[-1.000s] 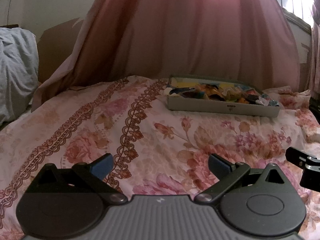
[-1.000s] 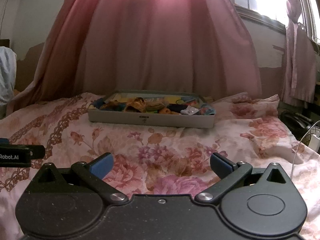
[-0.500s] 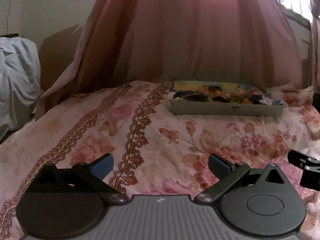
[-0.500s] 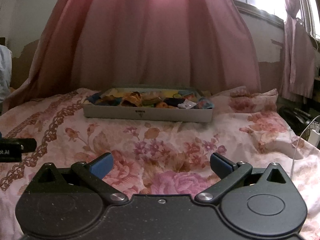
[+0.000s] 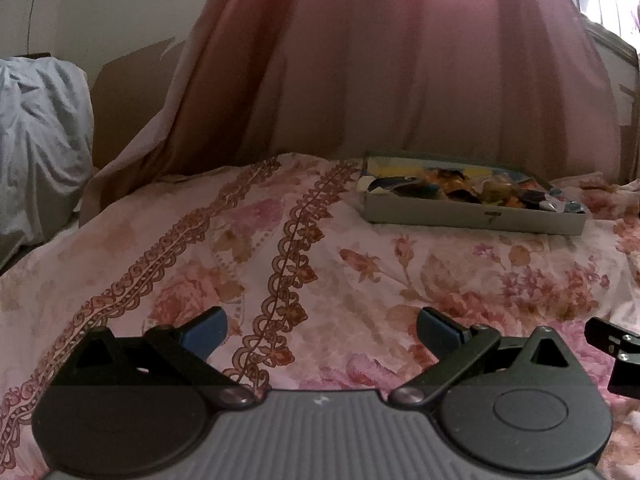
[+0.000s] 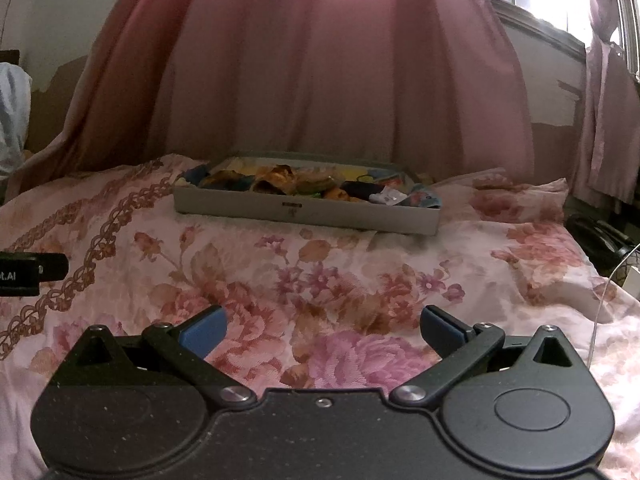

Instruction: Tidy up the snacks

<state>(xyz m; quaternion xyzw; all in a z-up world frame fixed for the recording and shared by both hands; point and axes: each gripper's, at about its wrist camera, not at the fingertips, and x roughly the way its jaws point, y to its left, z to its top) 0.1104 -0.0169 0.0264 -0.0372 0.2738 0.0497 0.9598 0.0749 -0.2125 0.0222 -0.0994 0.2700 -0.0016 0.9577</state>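
So both grippers are spread wide w/ nothing between the blue pads. The left gripper (image 5: pixel 322 326) and right gripper (image 6: pixel 322 326) hang low over the floral bedspread (image 6: pixel 320 280), side by side; each one's edge pokes into the other's view.

The task's stuff: a shallow grey tray (image 6: pixel 308 216) sits on the bed near the far side, in front of the pink curtain (image 6: pixel 320 80), well apart from both grippers. It's full of snacks (image 6: pixel 304 182), a jumble of wrappers in orange, yellow, blue and white, heaped w/o any visible order. In the left view the same tray (image 5: pixel 472 216) is off to the right and the snacks (image 5: pixel 460 186) look just as mixed. Can't see any loose packets on the bedspread.

Step in hand, imo: hard to pin down. Every snack I can see is in the tray, which fits "all gathered up", but it equally fits a pile waiting to be sorted. Neither gripper is near enough to be working on anything rn.

If more sorting is wanted, whichever gripper goes in has to cross the bed and come down over the tray wall. The wrappers overlap and look thin and crinkly, so pinching just one w/o dragging its neighbours is prob the tricky bit.
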